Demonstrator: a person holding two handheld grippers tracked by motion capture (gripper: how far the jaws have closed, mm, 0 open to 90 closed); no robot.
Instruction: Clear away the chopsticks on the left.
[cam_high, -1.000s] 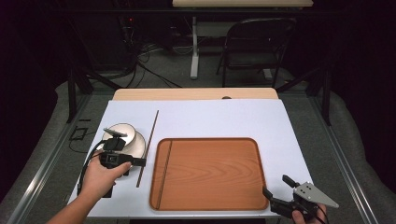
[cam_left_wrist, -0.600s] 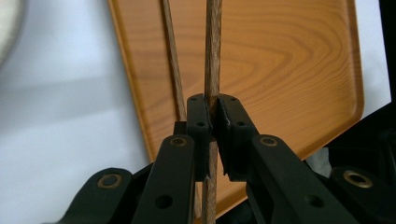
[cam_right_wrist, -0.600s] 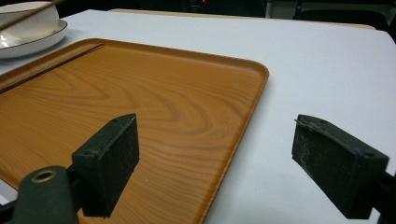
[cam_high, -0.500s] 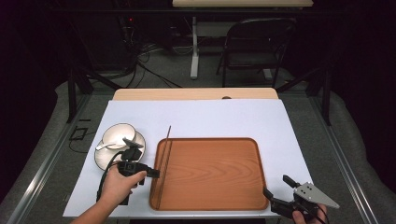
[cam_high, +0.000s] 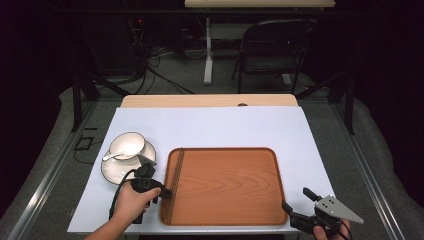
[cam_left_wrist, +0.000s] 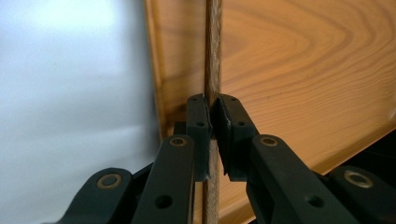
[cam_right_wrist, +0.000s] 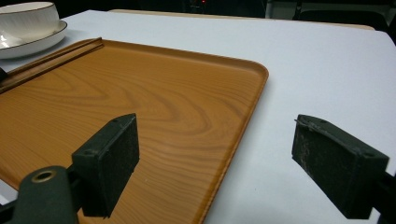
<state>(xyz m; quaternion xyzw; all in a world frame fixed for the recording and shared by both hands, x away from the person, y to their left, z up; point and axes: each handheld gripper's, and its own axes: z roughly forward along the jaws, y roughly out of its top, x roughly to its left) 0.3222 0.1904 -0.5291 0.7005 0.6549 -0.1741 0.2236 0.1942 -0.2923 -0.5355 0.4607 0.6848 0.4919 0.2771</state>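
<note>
A thin dark wooden stick (cam_high: 176, 167) lies lengthwise just inside the left rim of the brown wooden tray (cam_high: 230, 185). My left gripper (cam_high: 167, 191) comes in from the left and is shut on the stick near its middle. The left gripper view shows both pads clamped on the stick (cam_left_wrist: 214, 46) over the tray (cam_left_wrist: 303, 70). My right gripper (cam_high: 296, 199) rests at the tray's near right corner, open and with nothing in it. In the right gripper view its jaws stand wide apart (cam_right_wrist: 215, 158) over the tray's edge (cam_right_wrist: 140, 102), and the stick (cam_right_wrist: 51, 58) lies at the tray's far side.
A white cup (cam_high: 127, 145) stands on a white saucer (cam_high: 115, 172) with a spoon (cam_high: 112, 156), just left of the tray and close to my left hand. The table is covered with a pale sheet (cam_high: 215, 125). A chair (cam_high: 272, 50) stands beyond the table.
My left hand has moved right and down from beside the saucer, carrying the stick onto the tray's left side. The right gripper has stayed put.
</note>
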